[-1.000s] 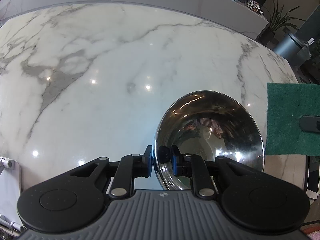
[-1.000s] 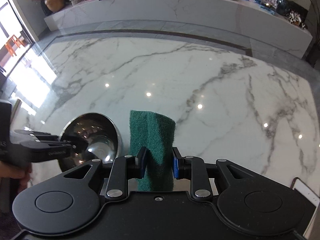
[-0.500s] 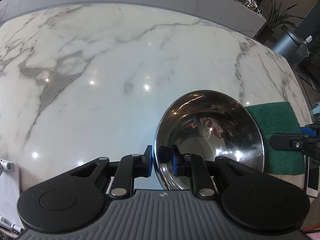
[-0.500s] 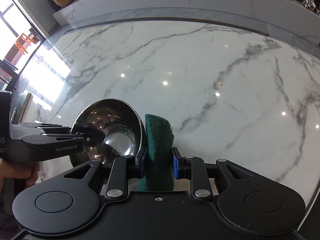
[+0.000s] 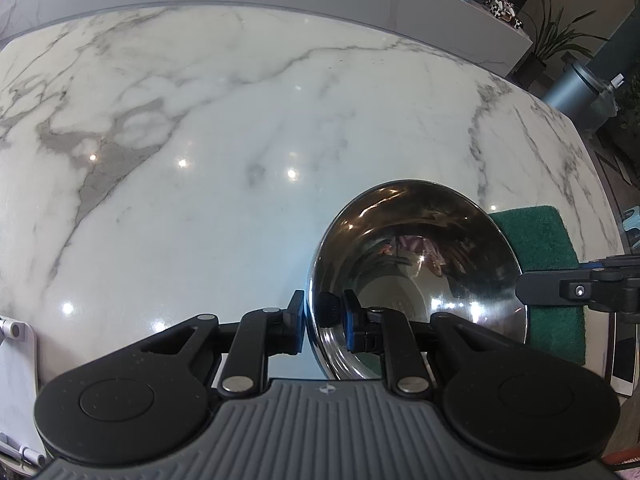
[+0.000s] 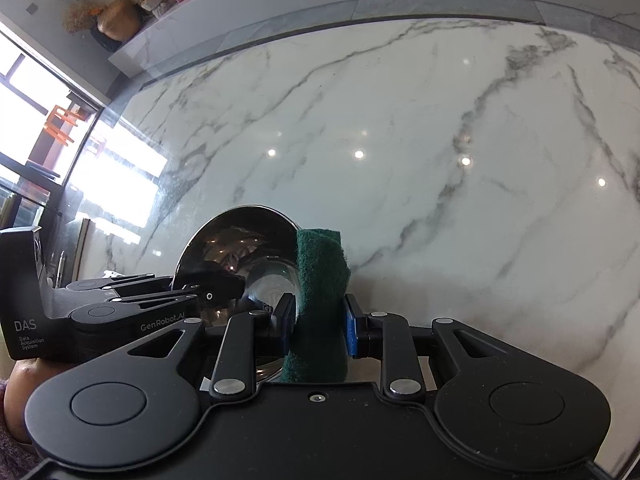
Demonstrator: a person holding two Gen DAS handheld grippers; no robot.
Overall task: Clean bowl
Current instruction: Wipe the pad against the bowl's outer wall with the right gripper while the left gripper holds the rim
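A shiny steel bowl (image 5: pixel 416 264) is held tilted above the marble table (image 5: pixel 200 160). My left gripper (image 5: pixel 322 320) is shut on the bowl's near rim, one finger inside and one outside. My right gripper (image 6: pixel 318 320) is shut on a green scouring pad (image 6: pixel 320 280), which stands upright between its fingers. In the right wrist view the pad sits against the right edge of the bowl (image 6: pixel 240 248). In the left wrist view the pad (image 5: pixel 540 248) shows behind the bowl's right rim, with the right gripper's finger (image 5: pixel 560 292) in front of it.
A white phone or tablet (image 5: pixel 624 364) lies at the table's right edge. A white stand (image 5: pixel 16 360) is at the left edge. A marble ledge with ornaments (image 6: pixel 120 20) runs behind the table. A grey bin (image 5: pixel 580 92) stands beyond the far right corner.
My right gripper has carried the green pad leftward and closer until it meets the bowl's right rim. The left gripper and bowl have stayed nearly still.
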